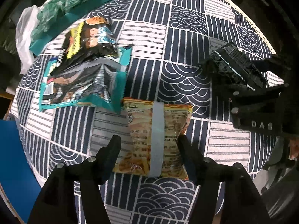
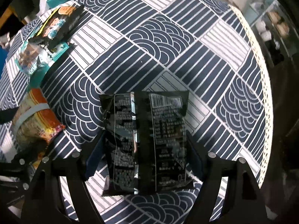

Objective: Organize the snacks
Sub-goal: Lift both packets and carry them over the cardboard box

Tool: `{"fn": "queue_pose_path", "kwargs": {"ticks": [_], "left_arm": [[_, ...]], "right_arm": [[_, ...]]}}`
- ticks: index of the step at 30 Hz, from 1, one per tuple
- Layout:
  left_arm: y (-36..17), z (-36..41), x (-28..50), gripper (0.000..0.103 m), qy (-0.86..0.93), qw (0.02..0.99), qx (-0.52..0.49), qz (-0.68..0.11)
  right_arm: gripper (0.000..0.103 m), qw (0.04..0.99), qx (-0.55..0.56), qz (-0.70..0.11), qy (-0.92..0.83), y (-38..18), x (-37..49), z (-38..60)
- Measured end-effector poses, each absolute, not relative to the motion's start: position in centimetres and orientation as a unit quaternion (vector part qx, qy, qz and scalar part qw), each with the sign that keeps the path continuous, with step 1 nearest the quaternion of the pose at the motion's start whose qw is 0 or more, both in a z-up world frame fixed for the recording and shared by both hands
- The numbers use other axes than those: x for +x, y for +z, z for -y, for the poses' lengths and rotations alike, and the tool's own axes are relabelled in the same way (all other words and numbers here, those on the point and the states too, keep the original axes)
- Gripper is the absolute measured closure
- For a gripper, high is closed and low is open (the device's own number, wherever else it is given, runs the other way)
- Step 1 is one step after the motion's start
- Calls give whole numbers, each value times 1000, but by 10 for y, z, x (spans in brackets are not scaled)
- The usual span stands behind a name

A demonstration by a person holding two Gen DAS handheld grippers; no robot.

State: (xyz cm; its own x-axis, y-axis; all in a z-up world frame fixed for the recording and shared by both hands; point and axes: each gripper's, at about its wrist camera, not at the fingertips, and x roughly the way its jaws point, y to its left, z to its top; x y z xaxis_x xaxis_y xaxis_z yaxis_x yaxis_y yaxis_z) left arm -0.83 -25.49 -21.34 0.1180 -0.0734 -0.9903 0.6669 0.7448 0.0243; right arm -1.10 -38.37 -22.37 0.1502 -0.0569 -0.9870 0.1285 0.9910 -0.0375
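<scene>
The left wrist view is showing the left gripper (image 1: 149, 145), fingers pinching a crinkly orange snack bag (image 1: 157, 140) near the counter (image 1: 186, 43) middle, beside a teal packet (image 1: 78, 85) and a black-and-yellow packet (image 1: 87, 39). Only the right wrist view is revealing the barcode on the glossy black packet (image 2: 147, 141), which the right gripper (image 2: 145, 145) is clamping with its fingers near the counter's lacy edge.
</scene>
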Motion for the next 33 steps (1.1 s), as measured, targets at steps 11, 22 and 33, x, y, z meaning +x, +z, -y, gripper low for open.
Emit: {"fn": "queue_pose_path", "kwargs": {"ticks": [11, 22, 33], "left_arm": [[-215, 259, -19, 61, -274, 711, 239, -602], [-178, 231, -46, 61, -286, 726, 225, -583], [-123, 203, -56, 61, -261, 763, 209, -554]], "right_arm": [[34, 767, 49, -637, -62, -216, -39, 371], [34, 794, 66, -602, -55, -167, -60, 371], [34, 820, 50, -569, -41, -122, -65, 345]]}}
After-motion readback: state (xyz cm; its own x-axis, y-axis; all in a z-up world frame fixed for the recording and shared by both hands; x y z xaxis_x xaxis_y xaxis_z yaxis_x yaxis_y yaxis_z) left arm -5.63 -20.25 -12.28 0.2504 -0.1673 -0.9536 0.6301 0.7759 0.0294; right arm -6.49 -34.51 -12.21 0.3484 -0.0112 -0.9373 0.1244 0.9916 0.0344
